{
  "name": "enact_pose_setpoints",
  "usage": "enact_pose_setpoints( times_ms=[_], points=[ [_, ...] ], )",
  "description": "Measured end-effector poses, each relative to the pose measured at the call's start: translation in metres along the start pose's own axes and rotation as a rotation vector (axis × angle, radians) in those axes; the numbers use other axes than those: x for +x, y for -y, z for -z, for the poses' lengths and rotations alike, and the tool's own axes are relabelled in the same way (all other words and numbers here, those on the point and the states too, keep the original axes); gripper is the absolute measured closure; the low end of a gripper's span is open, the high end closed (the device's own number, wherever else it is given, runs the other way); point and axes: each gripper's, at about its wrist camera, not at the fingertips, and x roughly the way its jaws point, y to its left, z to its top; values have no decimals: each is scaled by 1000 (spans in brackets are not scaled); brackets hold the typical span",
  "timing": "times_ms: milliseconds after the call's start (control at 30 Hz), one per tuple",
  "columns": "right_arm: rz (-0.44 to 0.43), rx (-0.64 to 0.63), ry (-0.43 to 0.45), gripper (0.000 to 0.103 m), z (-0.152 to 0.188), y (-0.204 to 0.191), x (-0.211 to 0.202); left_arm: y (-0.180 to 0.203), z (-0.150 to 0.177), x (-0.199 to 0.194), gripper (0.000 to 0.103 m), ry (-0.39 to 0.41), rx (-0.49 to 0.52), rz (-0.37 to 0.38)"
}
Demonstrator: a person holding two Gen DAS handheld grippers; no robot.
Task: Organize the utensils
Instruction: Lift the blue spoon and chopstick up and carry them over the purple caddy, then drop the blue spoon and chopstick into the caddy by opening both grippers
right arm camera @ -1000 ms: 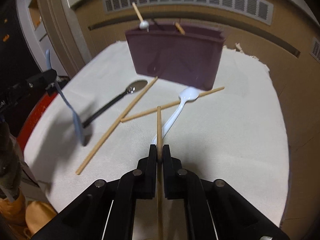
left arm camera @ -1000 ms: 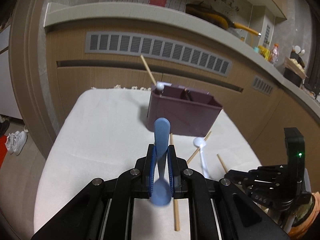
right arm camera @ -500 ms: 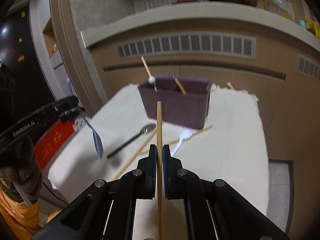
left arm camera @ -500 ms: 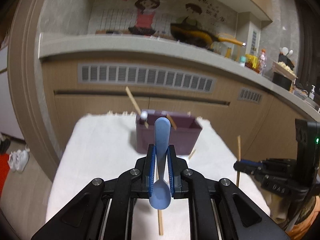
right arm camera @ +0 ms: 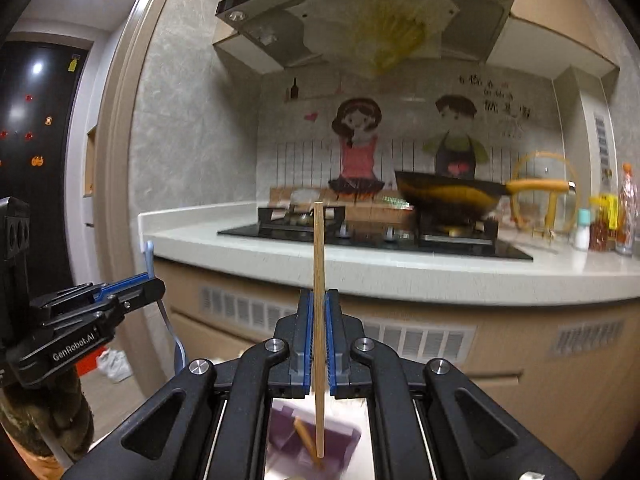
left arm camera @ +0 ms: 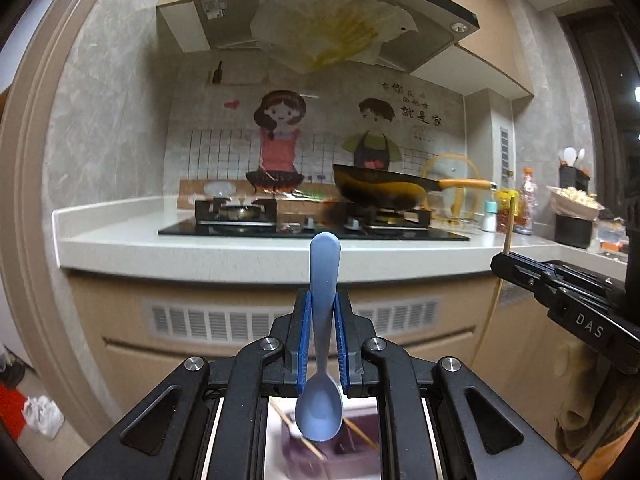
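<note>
My left gripper (left arm camera: pixel 322 304) is shut on a blue plastic spoon (left arm camera: pixel 323 300), held upright with its bowl down. The bowl hangs over the purple utensil box (left arm camera: pixel 336 452), seen blurred low between the gripper arms, with a chopstick and a white spoon in it. My right gripper (right arm camera: pixel 316 308) is shut on a wooden chopstick (right arm camera: pixel 319 320), held upright; its lower tip hangs over the purple box (right arm camera: pixel 316 440). The left gripper (right arm camera: pixel 132 284) with the blue spoon shows at the left of the right wrist view. The right gripper (left arm camera: pixel 516 270) shows at the right of the left wrist view.
A kitchen counter (left arm camera: pixel 200 248) with a gas hob (left arm camera: pixel 304 224) and a wok (left arm camera: pixel 384 192) lies ahead. Bottles and jars (right arm camera: pixel 608 224) stand at the counter's right. A cabinet with vent grilles (left arm camera: pixel 224 320) is below. White shoes (left arm camera: pixel 44 420) lie on the floor at the left.
Both grippers have risen and tilted up from the table. The views now face the counter, and the purple box has dropped to the bottom edge. Both still hold their utensils.
</note>
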Motion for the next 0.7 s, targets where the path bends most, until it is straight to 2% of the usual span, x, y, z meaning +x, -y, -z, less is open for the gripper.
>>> enact_pose_setpoints(
  times_ms=[100, 200, 300, 433, 533, 633, 700],
  points=[
    [-2, 1, -12, 97, 10, 3, 35, -7, 9, 36, 91, -31, -23, 1],
    [-15, 16, -75, 97, 37, 6, 71, -11, 29, 68, 91, -92, -63, 36],
    [-29, 30, -149, 97, 69, 10, 99, -13, 61, 105, 91, -160, -73, 45],
    [-45, 42, -304, 97, 120, 11, 138, -16, 104, 141, 91, -295, -124, 80],
    [-66, 54, -396, 97, 150, 12, 155, -13, 135, 161, 91, -386, -129, 89],
    [-72, 47, -450, 95, 170, 12, 164, -9, 161, 176, 89, -473, -124, 93],
    [-72, 40, -483, 94, 180, 11, 167, -10, 170, 180, 89, -502, -145, 97]
  ],
)
